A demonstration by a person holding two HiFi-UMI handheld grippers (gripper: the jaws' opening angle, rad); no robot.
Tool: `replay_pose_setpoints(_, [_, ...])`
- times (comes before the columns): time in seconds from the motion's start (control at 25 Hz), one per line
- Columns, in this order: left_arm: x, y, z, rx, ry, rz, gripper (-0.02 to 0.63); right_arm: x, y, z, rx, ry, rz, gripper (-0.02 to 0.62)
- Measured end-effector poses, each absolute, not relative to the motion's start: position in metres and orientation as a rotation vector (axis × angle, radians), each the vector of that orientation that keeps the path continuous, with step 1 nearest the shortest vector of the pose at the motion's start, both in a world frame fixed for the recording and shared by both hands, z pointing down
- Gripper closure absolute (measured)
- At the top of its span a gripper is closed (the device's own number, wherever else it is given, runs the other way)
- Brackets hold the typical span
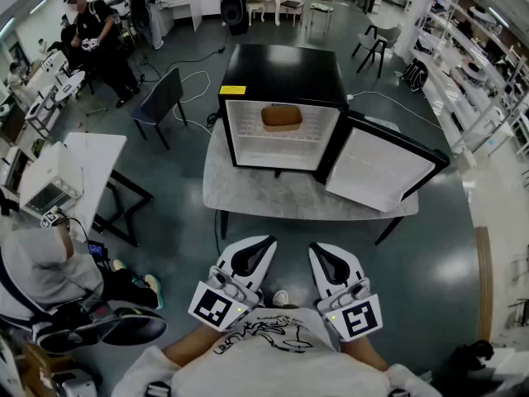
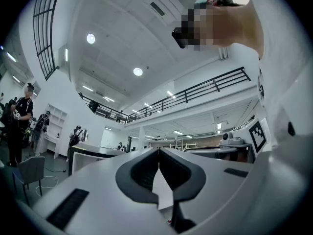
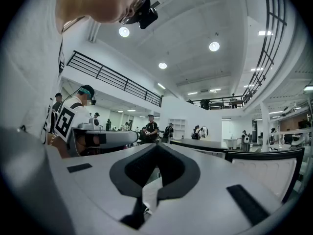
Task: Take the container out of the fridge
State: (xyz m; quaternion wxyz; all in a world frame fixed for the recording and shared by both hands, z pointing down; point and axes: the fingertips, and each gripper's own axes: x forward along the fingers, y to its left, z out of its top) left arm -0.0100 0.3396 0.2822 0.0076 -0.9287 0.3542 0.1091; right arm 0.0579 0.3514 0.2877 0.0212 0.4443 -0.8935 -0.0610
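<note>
Container [image 1: 281, 118] is sitting inside the open fridge [image 1: 285, 71], well ahead of left gripper [image 1: 254, 251] and right gripper [image 1: 325, 253], both hovering closed, empty, equidistant.

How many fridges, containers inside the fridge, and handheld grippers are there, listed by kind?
Black mini fridge: 1
Brown container: 1
Grippers: 2 (left gripper, right gripper)
Total: 4
</note>
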Motion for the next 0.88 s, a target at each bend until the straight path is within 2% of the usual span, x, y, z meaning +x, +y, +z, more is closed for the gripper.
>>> replay_pose_setpoints(0.88, [0.028,0.339,0.288,-2.875,1.161,0.316,0.591,0.098,0.355,0.301,1.342,-2.799,-0.087,0.568])
